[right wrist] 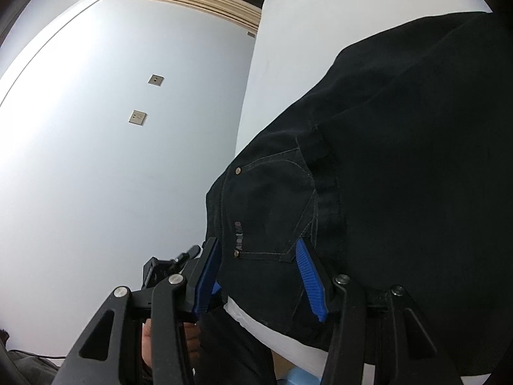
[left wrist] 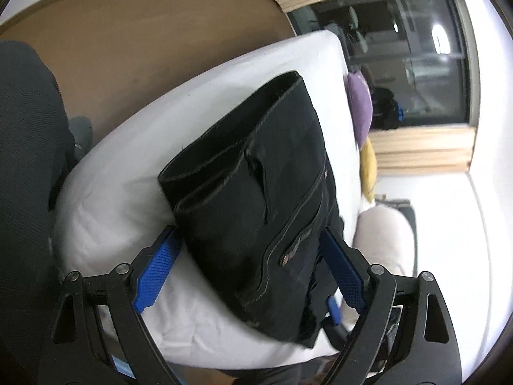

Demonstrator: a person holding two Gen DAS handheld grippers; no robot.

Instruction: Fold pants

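The left tongs (left wrist: 250, 256) are seen with the two blue pads wide apart, one on each side of the folded black pants (left wrist: 256, 176). The near end of the bundle lies between the pads, but no pad is pressed on the cloth. In the right wrist view, the right tongs (right wrist: 259, 276) are also held apart, and the pocket corner of the pants (right wrist: 368, 160) is placed between the two blue pads (right wrist: 309, 276). Whether the pads touch the cloth cannot be told.

The pants are folded into a compact bundle, with the two hems laid together at the far end. Seams, a rivet and a small metal label are seen on the near part. The bundle is laid on a white mattress (left wrist: 128, 173), close to its near edge.

At the far side of the mattress, a purple cushion (left wrist: 360, 99) and a yellow one (left wrist: 368, 166) are seen beside it. Behind them a dark window (left wrist: 400, 57) with a light wooden frame is found. A black mesh chair (left wrist: 25, 147) stands at the left of the mattress, over a brown floor (left wrist: 144, 38). In the right wrist view, a white wall (right wrist: 96, 160) with two small square plates (right wrist: 138, 117) is shown.
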